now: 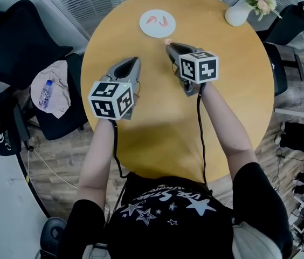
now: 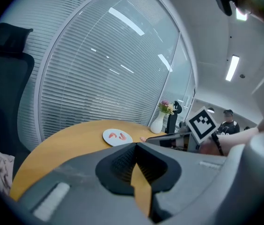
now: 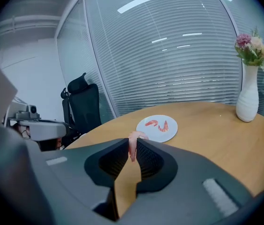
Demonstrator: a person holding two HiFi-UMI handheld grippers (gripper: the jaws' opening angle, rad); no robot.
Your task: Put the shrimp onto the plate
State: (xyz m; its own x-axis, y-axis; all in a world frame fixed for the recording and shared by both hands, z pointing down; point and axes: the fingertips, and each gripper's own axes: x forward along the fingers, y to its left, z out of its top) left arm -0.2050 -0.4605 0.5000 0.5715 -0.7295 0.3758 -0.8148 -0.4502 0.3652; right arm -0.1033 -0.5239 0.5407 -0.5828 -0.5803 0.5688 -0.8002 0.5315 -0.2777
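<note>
right gripper view: pinches shrimp (image 3: 132, 150) in right gripper (image 3: 131, 143), short of plate (image 3: 162, 136) at 12 o'clock. holds left gripper (image 2: 135, 146) pressed together, empty. risks dropping shrimp onto table (image 3: 207, 125) through shallow tip grip.

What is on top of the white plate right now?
Two shrimp lie on the plate, apart from each other. A third shrimp is pinched in the right gripper, short of the plate. The head view shows the whole plate, nothing covering it.
</note>
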